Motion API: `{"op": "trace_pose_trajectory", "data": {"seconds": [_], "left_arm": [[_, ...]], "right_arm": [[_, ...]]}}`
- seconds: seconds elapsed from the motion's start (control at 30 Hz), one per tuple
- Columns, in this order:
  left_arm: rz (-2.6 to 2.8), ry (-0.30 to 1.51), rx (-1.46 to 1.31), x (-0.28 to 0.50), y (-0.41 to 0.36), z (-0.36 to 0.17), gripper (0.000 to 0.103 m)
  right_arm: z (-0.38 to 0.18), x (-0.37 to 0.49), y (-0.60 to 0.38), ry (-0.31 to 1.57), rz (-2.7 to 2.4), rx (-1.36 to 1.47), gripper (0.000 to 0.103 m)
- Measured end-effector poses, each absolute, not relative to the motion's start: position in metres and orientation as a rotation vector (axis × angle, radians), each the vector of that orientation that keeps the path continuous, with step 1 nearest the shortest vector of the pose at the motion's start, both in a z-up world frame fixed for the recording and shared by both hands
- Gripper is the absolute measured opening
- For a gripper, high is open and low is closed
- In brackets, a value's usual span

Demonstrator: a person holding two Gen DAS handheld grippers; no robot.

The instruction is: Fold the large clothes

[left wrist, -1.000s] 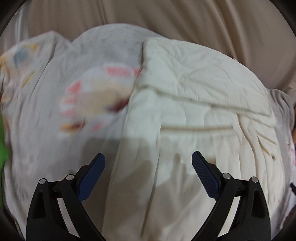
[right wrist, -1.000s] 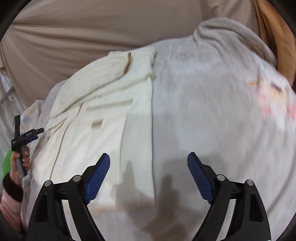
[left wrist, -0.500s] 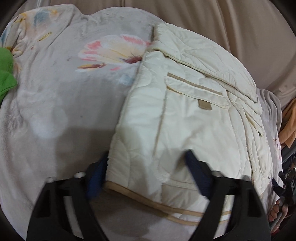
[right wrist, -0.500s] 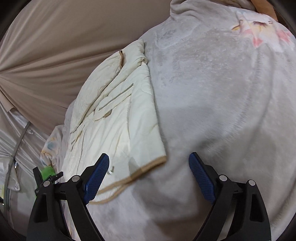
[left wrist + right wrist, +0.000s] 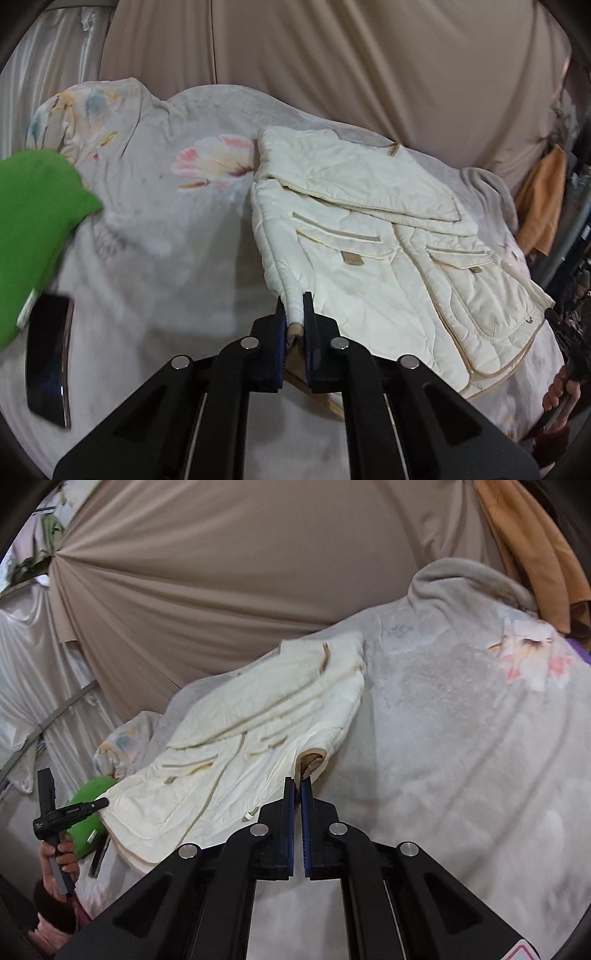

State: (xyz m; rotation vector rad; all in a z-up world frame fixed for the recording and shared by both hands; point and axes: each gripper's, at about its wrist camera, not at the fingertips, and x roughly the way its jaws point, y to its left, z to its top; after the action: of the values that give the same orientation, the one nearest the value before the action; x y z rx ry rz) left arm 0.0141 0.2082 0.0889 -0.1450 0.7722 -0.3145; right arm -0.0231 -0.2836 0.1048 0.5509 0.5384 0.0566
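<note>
A cream quilted jacket [image 5: 388,236] with tan trim and flap pockets lies on a pale floral blanket [image 5: 155,236]. My left gripper [image 5: 294,306] is shut on the jacket's near left hem corner, which is pinched between the blue pads. In the right wrist view the jacket [image 5: 251,738] lies to the left. My right gripper [image 5: 297,786] is shut on the jacket's right hem corner, whose tan edge rises just above the fingertips. Both corners are lifted a little off the blanket.
A green cloth [image 5: 33,229] and a dark phone-like slab [image 5: 48,358] lie at the blanket's left. An orange cloth [image 5: 543,206] hangs at the right. Beige draped fabric [image 5: 240,572] backs the bed. The other hand and its gripper [image 5: 55,812] show low left.
Both grippers were open above the jacket. They have come down to the hem and closed, each on one bottom corner of the jacket.
</note>
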Motion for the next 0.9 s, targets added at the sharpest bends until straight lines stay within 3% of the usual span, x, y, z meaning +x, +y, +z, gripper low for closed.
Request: {"op": "trace_pose_trajectory", "data": {"seconds": [0.1,0.27,0.33,0.37,0.4,0.43,0.47,0.53,0.7,0.8,0.87,0.9], "left_arm": [[-0.358,0.802,-0.17,-0.034,0.225,0.073,0.008],[-0.303,0.875,-0.156,-0.06,0.227,0.027,0.019],[-0.28,0.883,-0.175,-0.059,0.231,0.018,0.049],[-0.282,0.88,-0.199,-0.06,0.235,0.016,0.057],[-0.284,0.868,-0.235,-0.061,0.239,0.017,0.067],[-0.292,0.859,-0.259,-0.063,0.24,0.018,0.076],[-0.309,0.856,-0.282,-0.063,0.241,0.018,0.079],[-0.333,0.857,-0.328,-0.064,0.24,0.017,0.094],[-0.342,0.924,-0.398,-0.057,0.23,-0.003,0.093],[-0.386,0.951,-0.423,-0.054,0.224,-0.011,0.07],[-0.379,0.936,-0.392,-0.057,0.219,-0.009,0.058],[-0.373,0.919,-0.365,-0.06,0.216,-0.006,0.049]], "right_arm": [[0.096,-0.086,-0.278,0.541,0.036,0.564,0.004],[0.037,-0.129,-0.269,0.69,-0.016,0.578,0.005],[0.024,-0.13,-0.269,0.71,-0.034,0.602,0.014],[0.022,-0.131,-0.271,0.701,-0.027,0.628,0.017],[0.021,-0.134,-0.273,0.684,-0.019,0.655,0.036],[0.022,-0.138,-0.276,0.654,-0.019,0.685,0.064],[0.023,-0.143,-0.279,0.619,-0.028,0.71,0.072],[0.026,-0.149,-0.285,0.561,-0.015,0.765,0.075],[0.017,-0.14,-0.292,0.551,0.003,0.856,0.076],[0.019,-0.129,-0.283,0.562,-0.022,0.804,0.076],[0.018,-0.122,-0.279,0.583,-0.018,0.792,0.068],[0.018,-0.117,-0.275,0.592,-0.019,0.778,0.048]]}}
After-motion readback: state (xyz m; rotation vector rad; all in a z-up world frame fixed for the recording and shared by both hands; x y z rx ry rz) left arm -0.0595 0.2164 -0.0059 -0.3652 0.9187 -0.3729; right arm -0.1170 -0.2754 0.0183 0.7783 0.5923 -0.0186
